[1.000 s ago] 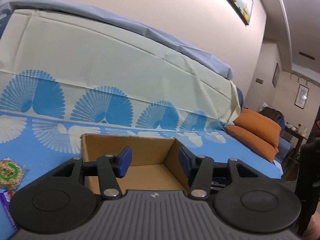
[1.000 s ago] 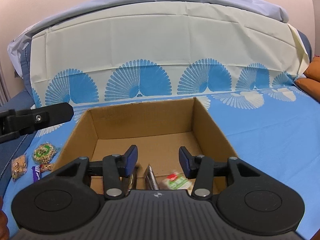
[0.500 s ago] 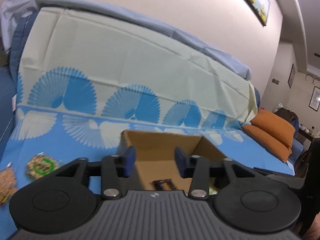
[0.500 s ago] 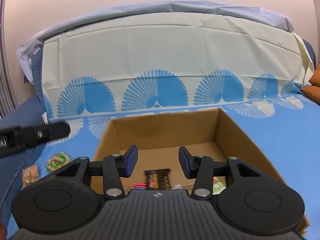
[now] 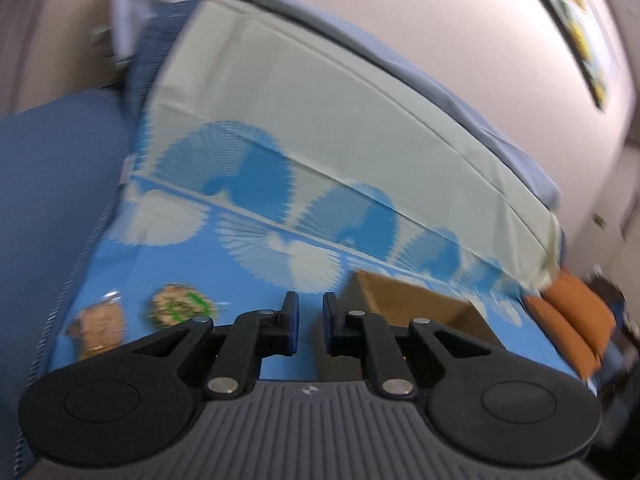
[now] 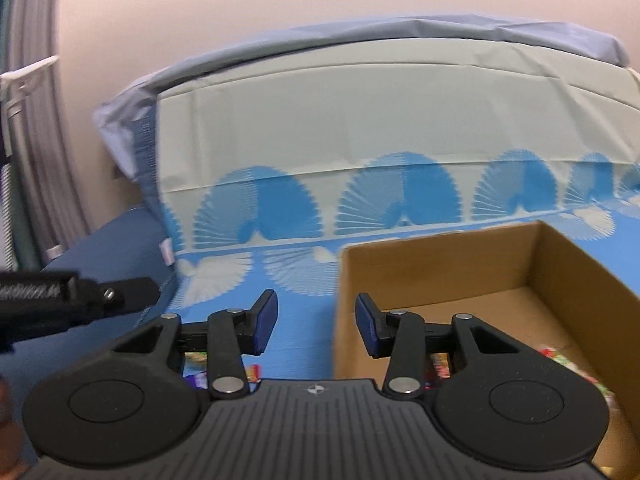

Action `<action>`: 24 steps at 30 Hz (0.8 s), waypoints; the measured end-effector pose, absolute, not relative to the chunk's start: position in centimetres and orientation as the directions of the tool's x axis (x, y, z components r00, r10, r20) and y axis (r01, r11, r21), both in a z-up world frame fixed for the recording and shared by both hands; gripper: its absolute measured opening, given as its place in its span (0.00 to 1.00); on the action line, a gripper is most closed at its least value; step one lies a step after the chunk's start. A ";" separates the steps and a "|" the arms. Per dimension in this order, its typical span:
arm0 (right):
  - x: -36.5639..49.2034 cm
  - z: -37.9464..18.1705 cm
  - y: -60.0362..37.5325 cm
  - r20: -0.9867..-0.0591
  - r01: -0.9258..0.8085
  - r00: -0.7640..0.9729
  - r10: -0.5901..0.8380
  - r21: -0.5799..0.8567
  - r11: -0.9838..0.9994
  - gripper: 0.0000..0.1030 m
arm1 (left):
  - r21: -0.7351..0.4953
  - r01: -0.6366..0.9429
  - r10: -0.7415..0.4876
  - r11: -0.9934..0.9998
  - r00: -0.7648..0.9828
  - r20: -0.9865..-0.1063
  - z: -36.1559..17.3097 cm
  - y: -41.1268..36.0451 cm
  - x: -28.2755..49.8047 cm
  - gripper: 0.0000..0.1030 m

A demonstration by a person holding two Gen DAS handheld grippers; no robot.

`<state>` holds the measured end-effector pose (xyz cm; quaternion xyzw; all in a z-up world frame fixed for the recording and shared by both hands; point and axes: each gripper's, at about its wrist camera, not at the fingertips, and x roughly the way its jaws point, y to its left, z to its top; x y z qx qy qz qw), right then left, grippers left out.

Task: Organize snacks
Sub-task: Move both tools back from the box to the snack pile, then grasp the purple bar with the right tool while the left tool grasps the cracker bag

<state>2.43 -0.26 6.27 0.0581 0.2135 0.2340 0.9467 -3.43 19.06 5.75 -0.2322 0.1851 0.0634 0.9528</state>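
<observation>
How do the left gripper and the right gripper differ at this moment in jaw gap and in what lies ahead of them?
1. The left gripper has a narrow gap; the right gripper stands clearly wider. Both are closing, with nothing between the pads.
2. The left gripper faces loose snack packets on the blue cloth; the right gripper sits beside the cardboard box.
Shared: black arms, blue pads.

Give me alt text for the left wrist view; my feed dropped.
The left hand-held gripper is empty, its jaws closing with nothing between them, above a blue fan-patterned cloth. Two wrapped snacks lie at lower left, a round green-labelled one and a brownish one; the open cardboard box sits to the right. The frame is motion-blurred.
</observation>
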 end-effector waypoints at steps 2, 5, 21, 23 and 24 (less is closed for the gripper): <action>2.0 5.9 0.7 -0.379 -0.452 0.782 0.495 0.203 0.869 0.39 | -0.468 -0.278 0.082 0.839 0.915 -0.395 5.2 21.1 -3.9 0.13; 1.4 5.4 2.0 -0.390 -0.510 0.741 0.546 0.201 0.836 0.37 | -0.555 -0.389 0.151 0.736 0.892 -0.425 3.8 24.5 -4.7 0.13; 2.9 0.3 10.2 -0.564 -0.583 0.567 0.600 0.240 0.776 0.50 | -0.455 -0.623 0.329 0.637 0.753 -0.570 -2.2 28.4 -2.7 0.58; 3.4 -0.7 10.8 -0.581 -0.580 0.560 0.591 0.235 0.780 0.52 | -0.400 -0.634 0.345 0.662 0.732 -0.588 -2.9 28.0 -2.1 0.59; 3.6 -1.2 11.2 -0.584 -0.585 0.554 0.593 0.234 0.777 0.53 | -0.382 -0.646 0.349 0.661 0.715 -0.605 -3.4 27.8 -1.7 0.60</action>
